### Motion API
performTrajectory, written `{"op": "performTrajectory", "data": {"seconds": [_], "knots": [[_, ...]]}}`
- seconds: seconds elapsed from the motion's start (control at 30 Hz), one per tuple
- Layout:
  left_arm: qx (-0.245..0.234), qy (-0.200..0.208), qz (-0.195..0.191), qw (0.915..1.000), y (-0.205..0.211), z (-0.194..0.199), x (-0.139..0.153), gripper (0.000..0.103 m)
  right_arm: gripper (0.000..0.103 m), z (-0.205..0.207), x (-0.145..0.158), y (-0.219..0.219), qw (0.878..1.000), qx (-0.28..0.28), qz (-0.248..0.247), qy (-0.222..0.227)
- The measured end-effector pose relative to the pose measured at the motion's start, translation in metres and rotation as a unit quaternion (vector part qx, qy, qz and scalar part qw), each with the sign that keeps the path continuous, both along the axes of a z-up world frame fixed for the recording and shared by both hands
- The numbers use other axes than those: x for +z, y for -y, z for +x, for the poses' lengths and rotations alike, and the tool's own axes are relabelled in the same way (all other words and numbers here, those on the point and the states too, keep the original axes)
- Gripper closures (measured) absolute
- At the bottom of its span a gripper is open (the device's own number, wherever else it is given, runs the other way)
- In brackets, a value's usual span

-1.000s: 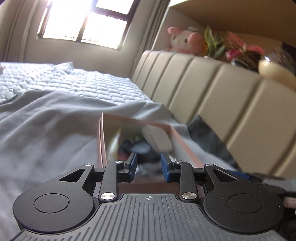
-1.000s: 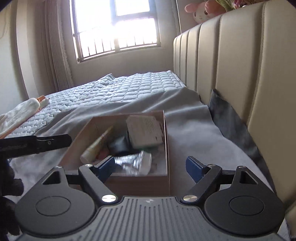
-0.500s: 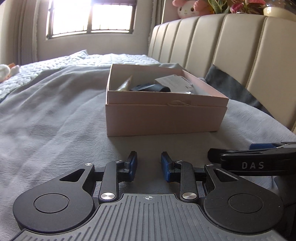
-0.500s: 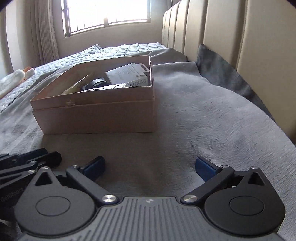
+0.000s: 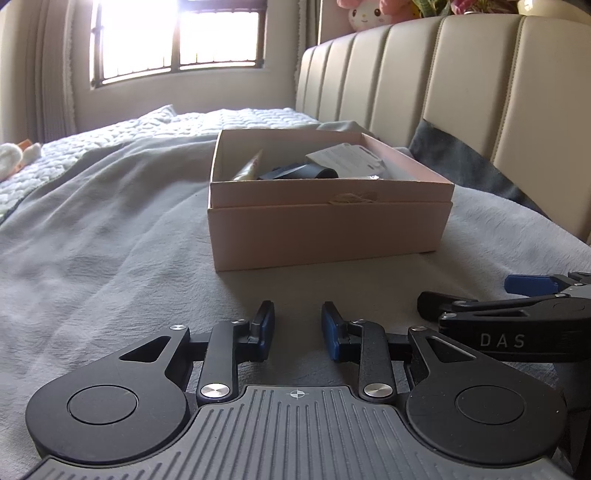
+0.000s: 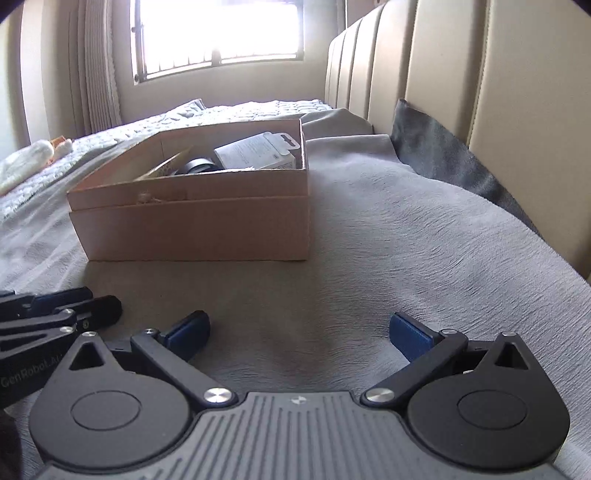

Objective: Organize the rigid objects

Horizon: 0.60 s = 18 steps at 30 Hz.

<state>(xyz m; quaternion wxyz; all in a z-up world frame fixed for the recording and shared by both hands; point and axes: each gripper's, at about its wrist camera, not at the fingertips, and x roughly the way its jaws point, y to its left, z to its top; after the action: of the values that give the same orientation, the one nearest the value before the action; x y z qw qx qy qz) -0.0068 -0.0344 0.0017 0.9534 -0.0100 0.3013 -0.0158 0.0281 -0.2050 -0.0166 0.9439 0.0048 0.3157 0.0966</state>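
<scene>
Right now both my grippers rest low on the grey blanket (image 6: 388, 229), short of the cardboard box (image 5: 325, 229), nothing held. Left gripper (image 5: 297, 330): jaws nearly together, small gap, empty. Right gripper (image 6: 299, 332): jaws spread wide, empty.

Box sits ahead of both, well apart from the jaws, lid off, its right side toward the padded headboard (image 5: 461, 81). Inside it: a white carded package (image 6: 258, 151) leaning at the far right corner, a dark cylindrical item (image 5: 299, 171) mid-box, a yellowish tube (image 5: 248, 168) slanted at the left.

No loose items show on the blanket near the box, so the sorting looks about done; this reads as the rest pose.

To do it well: keep both grippers flat and still, clear of the near box wall, don't nudge it.

Beyond the box: quilted bedding (image 5: 229, 118), then the window (image 6: 218, 33).
</scene>
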Motion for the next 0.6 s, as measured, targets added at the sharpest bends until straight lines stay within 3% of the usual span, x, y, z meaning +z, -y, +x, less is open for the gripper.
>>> {"op": "performTrajectory", "data": {"seconds": [0.23, 0.6], "knots": [[-0.001, -0.001, 0.018, 0.9998, 0.0055, 0.0001, -0.0001, 0.071, 0.0, -0.0021, -0.0014, -0.0026, 1.0, 0.001, -0.007, 0.002], [0.0, -0.001, 0.007, 1.0, 0.0027, 0.0001, -0.0003, 0.071, 0.0, -0.0013, -0.0016, -0.0016, 1.0, 0.001, -0.002, 0.0]]}}
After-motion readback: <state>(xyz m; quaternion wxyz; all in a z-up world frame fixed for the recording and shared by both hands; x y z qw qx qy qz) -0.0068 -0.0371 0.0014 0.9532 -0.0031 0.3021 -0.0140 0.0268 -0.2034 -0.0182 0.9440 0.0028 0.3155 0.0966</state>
